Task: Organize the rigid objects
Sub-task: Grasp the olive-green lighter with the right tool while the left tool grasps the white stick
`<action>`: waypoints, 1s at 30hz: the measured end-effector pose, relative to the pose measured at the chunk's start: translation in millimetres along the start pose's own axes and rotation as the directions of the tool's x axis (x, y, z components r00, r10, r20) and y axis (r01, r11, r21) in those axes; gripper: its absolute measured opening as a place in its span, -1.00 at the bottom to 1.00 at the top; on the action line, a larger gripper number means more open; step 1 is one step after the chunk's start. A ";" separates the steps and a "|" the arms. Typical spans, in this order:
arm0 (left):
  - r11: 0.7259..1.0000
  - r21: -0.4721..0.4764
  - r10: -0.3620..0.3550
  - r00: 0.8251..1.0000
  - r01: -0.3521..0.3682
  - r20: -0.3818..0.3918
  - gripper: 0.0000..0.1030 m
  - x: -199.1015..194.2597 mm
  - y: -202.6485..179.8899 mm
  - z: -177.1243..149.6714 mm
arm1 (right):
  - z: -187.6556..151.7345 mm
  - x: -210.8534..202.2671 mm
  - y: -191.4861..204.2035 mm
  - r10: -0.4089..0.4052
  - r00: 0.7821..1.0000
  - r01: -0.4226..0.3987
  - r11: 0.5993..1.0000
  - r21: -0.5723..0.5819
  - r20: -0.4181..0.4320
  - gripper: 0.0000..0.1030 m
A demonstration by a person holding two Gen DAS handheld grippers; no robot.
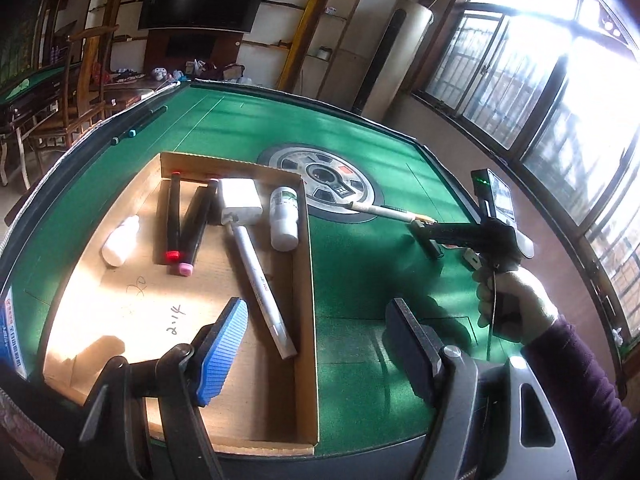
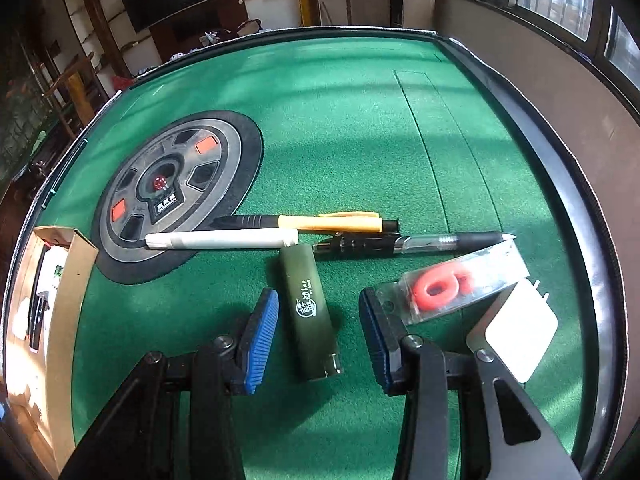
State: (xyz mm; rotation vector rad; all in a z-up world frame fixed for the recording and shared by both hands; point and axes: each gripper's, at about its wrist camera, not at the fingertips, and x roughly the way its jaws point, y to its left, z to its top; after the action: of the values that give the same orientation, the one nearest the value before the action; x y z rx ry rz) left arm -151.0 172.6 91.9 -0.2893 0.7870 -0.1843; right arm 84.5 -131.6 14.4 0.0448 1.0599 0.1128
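- Left wrist view: the left gripper (image 1: 316,344) hangs released and empty over the right wall of the cardboard box (image 1: 310,280), which lies on the green mahjong table (image 1: 360,264).
- In the box lie two black markers (image 1: 188,220), a white charger (image 1: 239,200), a white pen (image 1: 260,280) and two white bottles (image 1: 285,216).
- Right wrist view: the right gripper (image 2: 316,340) stands part-way apart, pads clear of the dark green lighter (image 2: 310,312) lying between them on the felt.
- Beyond the lighter, beside the round centre panel (image 2: 176,196), lie a white marker (image 2: 222,239), an orange pen (image 2: 308,222) and a clear-barrelled pen (image 2: 416,242).
- Toward the table's right edge lie a clear packet with red rings (image 2: 452,288) and a white plug adapter (image 2: 516,332).
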 end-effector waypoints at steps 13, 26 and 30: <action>0.961 0.278 0.014 0.997 0.006 -0.070 0.46 79.3 -81.3 54.0 | -52.4 -31.0 -22.9 0.103 0.993 -0.107 0.991 0.086 0.053 -0.59; 0.778 0.627 0.166 0.974 -0.034 -0.154 0.46 252.1 -156.2 91.9 | -56.2 -28.9 -45.0 0.262 0.957 -0.278 0.951 0.136 0.123 -0.58; 0.765 0.644 0.184 0.965 -0.022 -0.186 0.44 275.3 -152.7 92.8 | -54.3 -26.9 -48.0 0.281 0.952 -0.298 0.943 0.152 0.122 -0.58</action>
State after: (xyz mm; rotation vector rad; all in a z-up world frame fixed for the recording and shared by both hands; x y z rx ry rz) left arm 98.0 -28.4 19.3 0.4391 0.9300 -0.3765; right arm 27.5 -183.3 6.8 0.3576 0.9568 0.2849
